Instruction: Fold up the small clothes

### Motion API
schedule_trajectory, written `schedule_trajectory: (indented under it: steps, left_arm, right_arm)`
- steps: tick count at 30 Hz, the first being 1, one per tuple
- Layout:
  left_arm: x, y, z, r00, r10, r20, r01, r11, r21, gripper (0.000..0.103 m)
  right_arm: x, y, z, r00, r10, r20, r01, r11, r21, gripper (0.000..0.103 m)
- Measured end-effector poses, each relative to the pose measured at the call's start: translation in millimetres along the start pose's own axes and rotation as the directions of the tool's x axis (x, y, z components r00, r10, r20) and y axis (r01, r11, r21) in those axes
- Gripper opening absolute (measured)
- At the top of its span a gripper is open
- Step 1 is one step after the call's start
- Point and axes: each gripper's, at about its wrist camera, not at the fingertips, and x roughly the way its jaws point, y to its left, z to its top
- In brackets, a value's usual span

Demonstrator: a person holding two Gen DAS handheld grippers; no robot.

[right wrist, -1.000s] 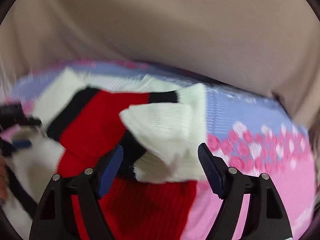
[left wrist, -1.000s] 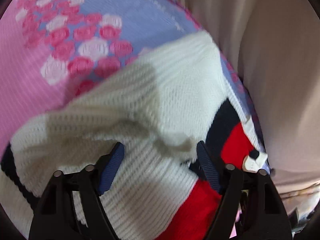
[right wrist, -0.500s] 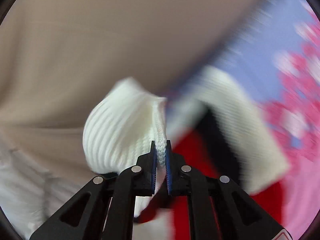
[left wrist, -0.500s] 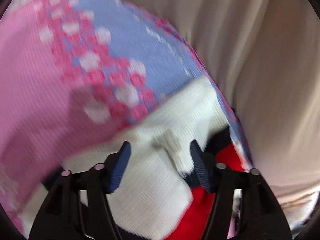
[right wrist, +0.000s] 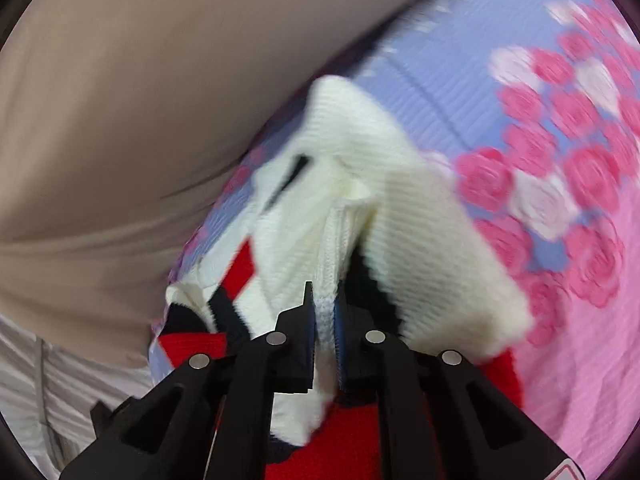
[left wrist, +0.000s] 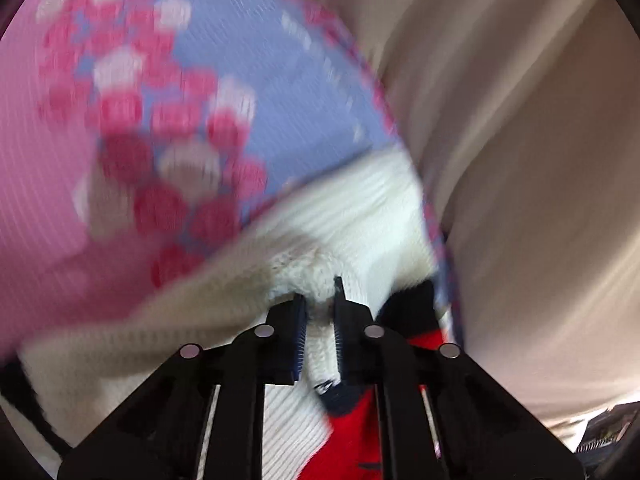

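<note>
Left gripper fingers pinching a cream fold of the sweater; red and navy panel just right of the fingers. Right gripper fingers clamped on a cream ribbed edge of the sweater. Beyond both, floral blanket, then beige cloth.

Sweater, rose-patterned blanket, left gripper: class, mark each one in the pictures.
sweater [right wrist: 424, 216], right wrist view, on its cream ribbed knit.
rose-patterned blanket [right wrist: 484, 176], right wrist view, on a pink rose.
left gripper [left wrist: 320, 300], left wrist view, between its fingertips.
</note>
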Motion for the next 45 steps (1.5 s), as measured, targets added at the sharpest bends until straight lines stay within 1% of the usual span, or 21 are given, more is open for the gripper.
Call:
schedule_trajectory:
  steps: [2, 4, 5, 6, 7, 9, 10, 11, 16, 19, 20, 22, 23, 24, 26, 28, 33, 35, 37, 42, 45]
  left_arm:
    - [-25.7, -1.6, 14.2, 0.993, -0.007, 0.114, 0.003, 1.000, 0.031, 0.010]
    - [-42.6, 13.4, 20.0, 0.988, -0.023, 0.152, 0.024, 1.000, -0.006, 0.010]
    - [-39.7, 20.9, 19.7, 0.991, -0.016, 0.129, 0.018, 1.000, -0.020, 0.010]
    - [-34.2, 24.0, 17.9, 0.994, 0.012, 0.111, -0.010, 1.000, -0.016, 0.010]
    - [-24.8, 28.8, 13.5, 0.994, 0.059, 0.090, -0.058, 0.998, -0.010, 0.010]
    - [-12.5, 43.4, 6.8, 0.993, 0.106, 0.049, -0.105, 0.994, -0.027, 0.010]
    - [-11.8, 49.3, 5.9, 0.994, 0.101, 0.049, -0.099, 0.995, -0.026, 0.011]
    - [-14.1, 50.6, 5.8, 0.994, 0.095, 0.056, -0.095, 0.995, -0.011, 0.011]
    - [-16.3, 46.5, -1.0, 0.993, 0.102, 0.053, -0.106, 0.992, 0.069, 0.013]
    - [-17.8, 39.6, -7.8, 0.991, 0.120, 0.063, -0.127, 0.983, 0.134, 0.014]
    - [-16.9, 40.3, -8.7, 0.991, 0.121, 0.063, -0.129, 0.980, 0.150, 0.014]
    - [-17.0, 43.4, -8.0, 0.993, 0.106, 0.057, -0.114, 0.981, 0.156, 0.014]
    - [-10.7, 46.1, -5.2, 0.994, 0.098, 0.055, -0.106, 0.982, 0.157, 0.014]
    - [-8.7, 47.0, -5.2, 0.994, 0.091, 0.055, -0.098, 0.982, 0.160, 0.014]
    - [-9.1, 50.4, -6.0, 0.996, 0.070, 0.060, -0.080, 0.983, 0.167, 0.014]
    - [-8.2, 52.2, -7.0, 0.996, 0.052, 0.067, -0.064, 0.980, 0.187, 0.014]
    - [-5.3, 56.4, -13.5, 0.996, -0.008, 0.093, -0.020, 0.957, 0.291, 0.014]
    - [-5.9, 58.4, -18.1, 0.993, -0.042, 0.112, 0.002, 0.940, 0.341, 0.014]
    - [-9.0, 61.8, -22.0, 0.990, -0.073, 0.122, 0.025, 0.935, 0.353, 0.015]
    - [-15.9, 66.1, -25.3, 0.988, -0.090, 0.128, 0.042, 0.942, 0.333, 0.015]
    - [-14.8, 62.3, -27.4, 0.989, -0.073, 0.131, 0.023, 0.937, 0.348, 0.015]
  right_arm:
    - [-25.3, 33.2, 8.5, 0.987, 0.143, 0.069, -0.140, 0.989, -0.058, 0.009]
    - [-66.6, 55.2, 19.8, 0.916, 0.360, 0.178, -0.350, 0.933, -0.084, 0.008]
    - [-82.8, 56.9, 22.7, 0.888, 0.398, 0.230, -0.385, 0.917, -0.102, 0.008]
    - [-92.8, 51.2, 23.2, 0.887, 0.368, 0.280, -0.349, 0.930, -0.115, 0.007]
    - [-86.3, 42.5, 22.1, 0.924, 0.256, 0.284, -0.231, 0.966, -0.120, 0.007]
    - [-31.6, 14.7, 12.5, 0.985, -0.085, 0.148, 0.103, 0.987, -0.119, 0.007]
    - [-7.0, -3.3, 4.1, 0.981, -0.182, 0.071, 0.189, 0.977, -0.100, 0.006]
    - [1.3, -13.5, -2.1, 0.979, -0.198, 0.053, 0.202, 0.976, -0.079, 0.006]
    - [-44.1, -13.4, -7.4, 0.976, -0.028, 0.215, 0.033, 0.999, -0.017, 0.007]
    - [-32.3, -27.0, -13.6, 0.961, -0.224, 0.165, 0.235, 0.971, -0.047, 0.003]
    - [-38.6, -22.0, -16.8, 0.956, -0.226, 0.185, 0.242, 0.968, -0.067, 0.004]
    - [-59.3, 9.8, -22.1, 0.914, -0.296, 0.276, 0.328, 0.941, -0.077, 0.022]
    - [-66.8, 28.5, -27.5, 0.912, -0.262, 0.317, 0.310, 0.944, -0.114, 0.022]
    - [-64.2, 58.9, -28.7, 0.933, -0.179, 0.311, 0.247, 0.949, -0.196, 0.024]
    - [-20.4, 126.3, -27.8, 0.983, -0.107, 0.148, 0.157, 0.907, -0.390, 0.036]
    - [37.0, 181.8, -38.8, 0.998, -0.059, -0.028, 0.036, 0.847, -0.530, 0.038]
    - [163.0, 262.0, -64.2, 0.979, -0.137, -0.151, -0.006, 0.722, -0.692, 0.038]
    - [185.0, 261.9, -79.3, 0.966, -0.192, -0.175, 0.011, 0.700, -0.714, 0.038]
    - [202.6, 267.7, -88.9, 0.950, -0.242, -0.196, 0.019, 0.672, -0.740, 0.009]
    - [187.2, 313.6, -97.9, 0.988, -0.120, -0.101, -0.007, 0.608, -0.794, 0.004]
    - [232.2, 312.3, -95.2, 0.956, -0.269, -0.117, 0.065, 0.585, -0.809, 0.003]
